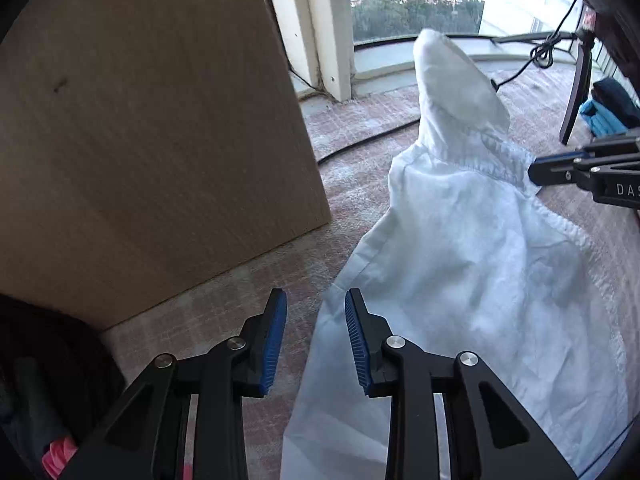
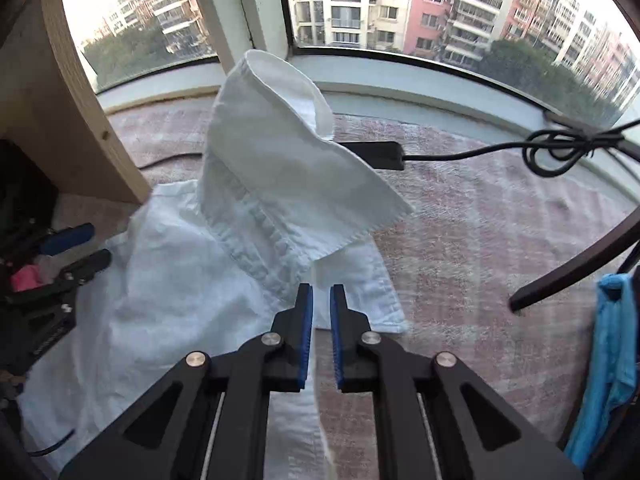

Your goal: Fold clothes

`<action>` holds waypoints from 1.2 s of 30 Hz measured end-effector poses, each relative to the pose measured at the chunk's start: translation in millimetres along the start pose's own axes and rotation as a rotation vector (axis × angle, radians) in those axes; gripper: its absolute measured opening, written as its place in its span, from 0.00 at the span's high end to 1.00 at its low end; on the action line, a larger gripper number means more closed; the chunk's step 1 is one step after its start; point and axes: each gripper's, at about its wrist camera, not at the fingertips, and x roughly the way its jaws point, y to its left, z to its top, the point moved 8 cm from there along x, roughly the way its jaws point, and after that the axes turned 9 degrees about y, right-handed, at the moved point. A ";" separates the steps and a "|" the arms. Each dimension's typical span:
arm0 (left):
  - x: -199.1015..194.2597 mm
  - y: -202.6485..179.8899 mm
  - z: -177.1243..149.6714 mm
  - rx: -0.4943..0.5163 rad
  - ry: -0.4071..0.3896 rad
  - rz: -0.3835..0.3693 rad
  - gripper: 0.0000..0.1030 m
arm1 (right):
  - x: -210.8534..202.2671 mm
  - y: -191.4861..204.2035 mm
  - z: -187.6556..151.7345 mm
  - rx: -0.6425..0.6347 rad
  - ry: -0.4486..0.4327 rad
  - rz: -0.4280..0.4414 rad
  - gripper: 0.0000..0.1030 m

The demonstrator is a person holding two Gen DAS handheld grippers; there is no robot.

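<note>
— Where's the shirt?
— The white shirt (image 2: pixel 168 292) lies crumpled on the carpet (image 2: pixel 480 240), one part sticking up.
— Your grippers?
— My left gripper (image 1: pixel 316 344) stands apart, empty. My right gripper (image 2: pixel 321 336) is clamped on the shirt's edge.

Lit by daylight through the window (image 2: pixel 400 8) along the far edge of the floor; sky blown out to white at upper left in the right wrist view. Soft, faint shadows under the white garment (image 1: pixel 460 260), its raised part bright. Dim at the left edge beneath the wooden panel (image 1: pixel 140 140), contents there hard to make out. Strongly bowed toward the rims, with black vignetted corners. Sharp mostly, perhaps slightly soft at the rims.
</note>
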 end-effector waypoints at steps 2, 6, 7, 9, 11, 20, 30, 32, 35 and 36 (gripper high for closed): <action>-29.7 8.5 -9.9 -0.021 -0.037 -0.034 0.72 | -9.1 7.6 -6.5 0.003 0.007 0.119 0.91; -84.7 29.2 -46.9 -0.081 -0.065 -0.137 0.71 | 0.0 40.4 -38.2 -0.118 0.100 0.195 0.91; -99.1 41.2 -62.7 -0.105 -0.064 -0.157 0.71 | 7.6 47.5 -46.9 -0.144 0.131 0.195 0.91; -107.1 48.8 -86.6 -0.155 -0.061 -0.114 0.73 | 17.2 48.5 -53.2 -0.148 0.140 0.144 0.95; -115.4 60.4 -113.8 -0.207 -0.055 -0.060 0.73 | 14.3 43.1 -52.0 -0.119 0.125 0.116 0.96; -164.2 98.6 -319.7 -0.532 0.028 0.088 0.71 | -40.8 109.1 -102.9 -0.279 0.111 0.208 0.92; -90.7 124.8 -442.4 -0.803 0.125 -0.058 0.68 | -9.9 190.3 -189.9 -0.442 0.229 0.242 0.92; -72.7 129.6 -442.8 -0.808 0.129 -0.112 0.67 | -9.9 197.9 -198.5 -0.448 0.230 0.229 0.89; -56.3 135.6 -441.8 -0.789 0.147 -0.138 0.67 | -12.4 197.2 -209.2 -0.423 0.231 0.198 0.85; -53.8 135.4 -441.1 -0.785 0.151 -0.143 0.67 | -12.4 196.7 -212.7 -0.408 0.236 0.191 0.85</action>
